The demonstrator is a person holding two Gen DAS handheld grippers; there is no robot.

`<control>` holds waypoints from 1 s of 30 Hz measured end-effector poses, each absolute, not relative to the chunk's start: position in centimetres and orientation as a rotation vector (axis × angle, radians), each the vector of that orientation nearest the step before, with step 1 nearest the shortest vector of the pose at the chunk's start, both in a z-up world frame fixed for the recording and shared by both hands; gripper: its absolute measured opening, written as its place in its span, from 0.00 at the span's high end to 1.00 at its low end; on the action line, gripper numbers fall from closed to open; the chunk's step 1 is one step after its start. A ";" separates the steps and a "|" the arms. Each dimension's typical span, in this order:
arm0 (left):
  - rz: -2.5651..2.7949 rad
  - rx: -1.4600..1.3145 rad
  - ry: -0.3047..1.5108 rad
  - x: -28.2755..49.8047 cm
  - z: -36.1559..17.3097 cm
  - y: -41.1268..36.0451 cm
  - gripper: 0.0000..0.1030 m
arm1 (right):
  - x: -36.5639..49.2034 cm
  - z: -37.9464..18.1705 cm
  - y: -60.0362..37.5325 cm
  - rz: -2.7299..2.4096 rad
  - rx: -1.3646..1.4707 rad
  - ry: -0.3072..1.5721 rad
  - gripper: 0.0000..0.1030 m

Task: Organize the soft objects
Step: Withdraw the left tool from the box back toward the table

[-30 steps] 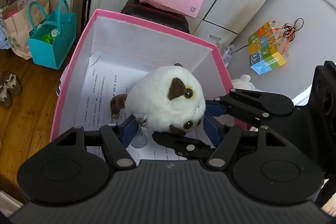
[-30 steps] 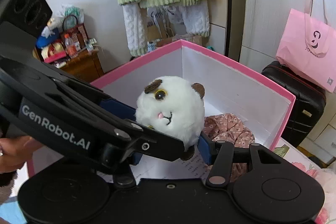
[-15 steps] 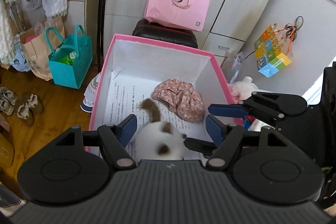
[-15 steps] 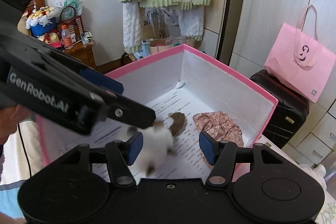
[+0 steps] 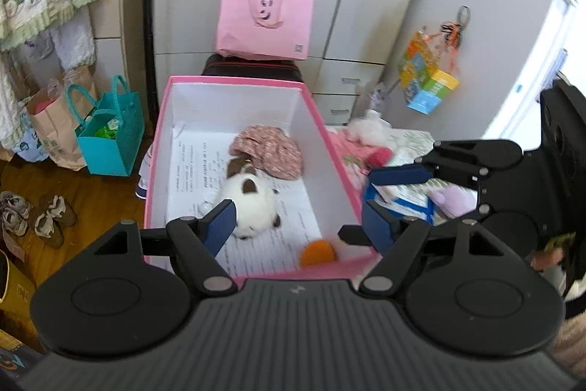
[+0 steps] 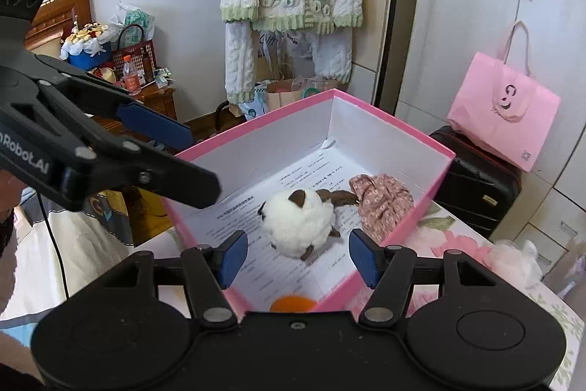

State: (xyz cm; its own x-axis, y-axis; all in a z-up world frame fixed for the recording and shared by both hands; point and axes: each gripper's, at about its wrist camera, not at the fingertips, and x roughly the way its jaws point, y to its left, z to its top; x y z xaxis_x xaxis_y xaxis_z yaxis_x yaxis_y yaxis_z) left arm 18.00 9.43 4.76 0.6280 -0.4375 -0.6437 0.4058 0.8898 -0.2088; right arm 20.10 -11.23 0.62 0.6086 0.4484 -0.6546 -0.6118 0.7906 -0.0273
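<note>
Both grippers spread, holding nothing — left gripper (image 5: 298, 220), right gripper (image 6: 296, 257). White plush toy (image 6: 298, 226) lies mid-frame in pink box (image 6: 436, 185), touching floral cloth (image 6: 381, 204) — orange ball (image 6: 293, 303) at lower edge.

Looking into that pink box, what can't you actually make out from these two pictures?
- Orange thing in the pink box: right view, lower part hidden by the camera mount; left view, blurred. What it is cannot be told.
- Printed paper on the box floor: text too small in both views.
- Plush toy: its face is turned away in the right view.
- Floral cloth: crumpled, so what garment it is cannot be told.
</note>
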 end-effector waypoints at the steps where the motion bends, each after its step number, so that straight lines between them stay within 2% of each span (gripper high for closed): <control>1: -0.492 -0.039 0.749 17.4 5.0 9.3 0.27 | 19.4 0.9 -11.7 0.619 -0.257 0.679 0.34; 6: -0.525 0.018 0.731 14.5 6.2 8.5 0.25 | 16.3 2.3 -14.1 0.613 -0.242 0.680 0.30; 8: -0.539 0.043 0.720 13.3 6.7 8.0 0.24 | 14.8 2.8 -15.3 0.608 -0.234 0.676 0.25; 21: -0.681 0.143 0.733 8.9 6.4 2.2 0.22 | 6.0 2.3 -25.5 0.431 -0.157 0.649 0.20; 30: -0.786 0.181 0.807 9.5 3.9 -3.3 0.22 | 4.8 -0.3 -29.8 0.389 -0.096 0.673 0.19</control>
State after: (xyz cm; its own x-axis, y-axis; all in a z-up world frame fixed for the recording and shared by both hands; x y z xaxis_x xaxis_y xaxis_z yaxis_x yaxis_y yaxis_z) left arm 9.49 -3.27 3.94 0.4309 -0.5611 -0.7067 0.6918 0.7083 -0.1406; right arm 4.75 -29.79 -0.26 0.7130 0.3200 -0.6238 -0.3812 0.9237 0.0382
